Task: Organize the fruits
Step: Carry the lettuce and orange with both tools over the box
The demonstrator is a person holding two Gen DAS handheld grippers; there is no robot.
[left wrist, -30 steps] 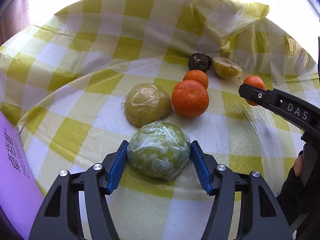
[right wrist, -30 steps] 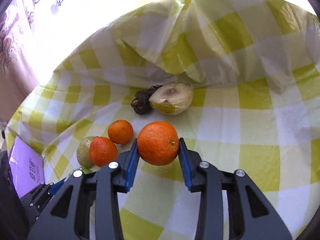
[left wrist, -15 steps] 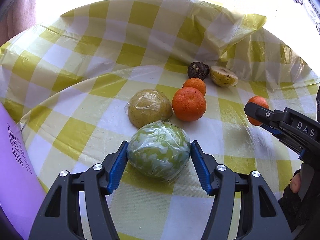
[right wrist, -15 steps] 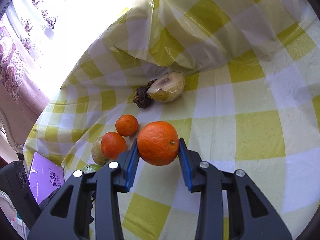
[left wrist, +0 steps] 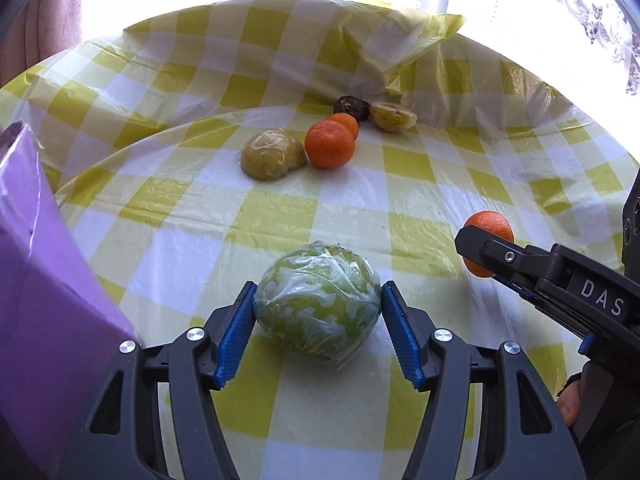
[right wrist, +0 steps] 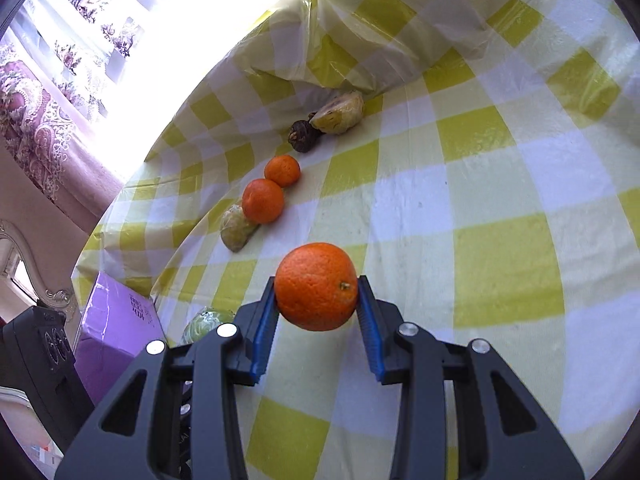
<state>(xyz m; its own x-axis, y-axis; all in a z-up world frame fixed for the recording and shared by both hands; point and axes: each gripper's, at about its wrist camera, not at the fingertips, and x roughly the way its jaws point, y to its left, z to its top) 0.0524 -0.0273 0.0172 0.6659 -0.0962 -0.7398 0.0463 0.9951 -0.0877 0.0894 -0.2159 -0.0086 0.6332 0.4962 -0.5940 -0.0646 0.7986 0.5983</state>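
Observation:
My left gripper (left wrist: 318, 316) is shut on a green fruit wrapped in plastic film (left wrist: 317, 312), held over the yellow checked tablecloth (left wrist: 400, 200). My right gripper (right wrist: 317, 300) is shut on a large orange (right wrist: 316, 286); that orange also shows at the right of the left wrist view (left wrist: 489, 226). Farther back lie a wrapped yellowish fruit (left wrist: 272, 153), two oranges (left wrist: 330, 144) (left wrist: 345, 121), a dark shrivelled fruit (left wrist: 352, 107) and a cut yellow fruit (left wrist: 392, 115). They form a row in the right wrist view (right wrist: 262, 200).
A purple box (left wrist: 36, 280) stands at the left, close to my left gripper; it also shows in the right wrist view (right wrist: 116, 328). The tablecloth is bunched up in folds (left wrist: 400, 48) behind the fruit. A bright window with curtains (right wrist: 60, 80) lies beyond the table.
Both grippers have drawn back toward the near side with their fruit still held. The row of fruit on the cloth now looks farther away. The purple box has come closer on the left.

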